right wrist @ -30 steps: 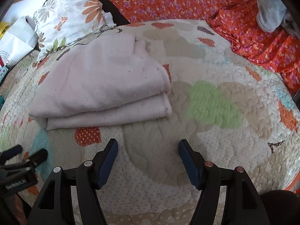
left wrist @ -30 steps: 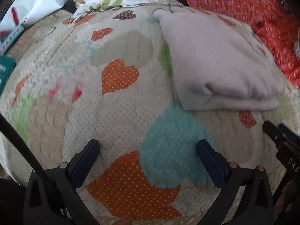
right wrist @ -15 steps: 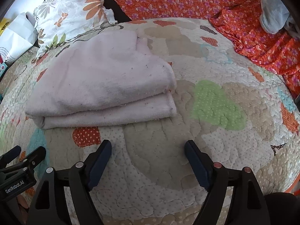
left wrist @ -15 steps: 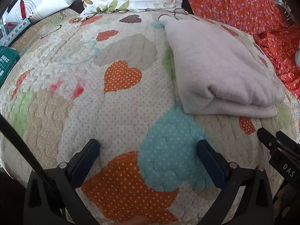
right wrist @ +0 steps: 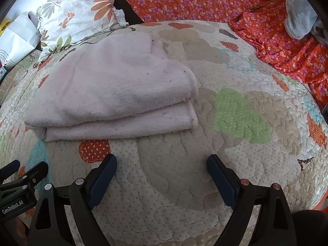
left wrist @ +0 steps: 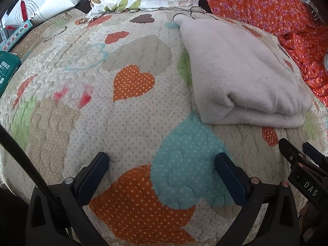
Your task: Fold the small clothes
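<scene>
A pale pink cloth (left wrist: 242,71) lies folded in layers on the heart-patterned quilt (left wrist: 133,123); it also shows in the right wrist view (right wrist: 114,94). My left gripper (left wrist: 162,164) is open and empty, over the quilt, nearer than and left of the cloth. My right gripper (right wrist: 162,164) is open and empty, just in front of the cloth's folded edge. The right gripper's fingertips (left wrist: 291,145) show at the right edge of the left wrist view, and the left gripper's fingertips (right wrist: 26,170) show at the lower left of the right wrist view.
A floral pillow (right wrist: 78,14) lies behind the cloth. An orange flowered sheet (right wrist: 205,0) covers the back and right, with a grey-blue garment (right wrist: 299,18) on it. A white paper bag (left wrist: 41,2) and a green box (left wrist: 8,69) sit at the left.
Both grippers have drawn back slightly from the folded cloth and stayed open. The cloth has not moved.
</scene>
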`<state>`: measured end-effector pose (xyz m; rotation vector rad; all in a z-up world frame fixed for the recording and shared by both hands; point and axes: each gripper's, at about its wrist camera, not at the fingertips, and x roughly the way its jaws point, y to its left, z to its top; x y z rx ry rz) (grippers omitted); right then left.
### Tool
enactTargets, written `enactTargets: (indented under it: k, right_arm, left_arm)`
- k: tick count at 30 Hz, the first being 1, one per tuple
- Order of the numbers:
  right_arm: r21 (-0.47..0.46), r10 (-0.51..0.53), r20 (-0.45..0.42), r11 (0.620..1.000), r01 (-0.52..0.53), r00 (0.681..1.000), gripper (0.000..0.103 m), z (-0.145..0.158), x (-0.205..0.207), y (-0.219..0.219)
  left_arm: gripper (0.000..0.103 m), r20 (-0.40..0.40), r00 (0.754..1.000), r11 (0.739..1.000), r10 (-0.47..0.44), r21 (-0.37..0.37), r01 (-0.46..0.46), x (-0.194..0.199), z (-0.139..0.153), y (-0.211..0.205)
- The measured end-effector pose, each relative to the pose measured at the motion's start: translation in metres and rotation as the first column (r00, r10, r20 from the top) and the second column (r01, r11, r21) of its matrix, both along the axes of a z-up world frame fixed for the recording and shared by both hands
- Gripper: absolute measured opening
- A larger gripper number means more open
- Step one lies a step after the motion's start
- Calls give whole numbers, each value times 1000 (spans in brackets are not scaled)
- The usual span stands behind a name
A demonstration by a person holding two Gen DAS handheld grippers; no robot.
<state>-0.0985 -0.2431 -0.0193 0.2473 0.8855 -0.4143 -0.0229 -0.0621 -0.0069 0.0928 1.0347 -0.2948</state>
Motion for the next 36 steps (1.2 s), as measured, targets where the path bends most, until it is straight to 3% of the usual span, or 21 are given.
enactTargets:
  k: [36]
  right_arm:
    - [-4,0,1,1000,0,1000,95,0,1,0]
  left_arm:
    - [103,-3,1000,1000,-1,2,1,0,0,1]
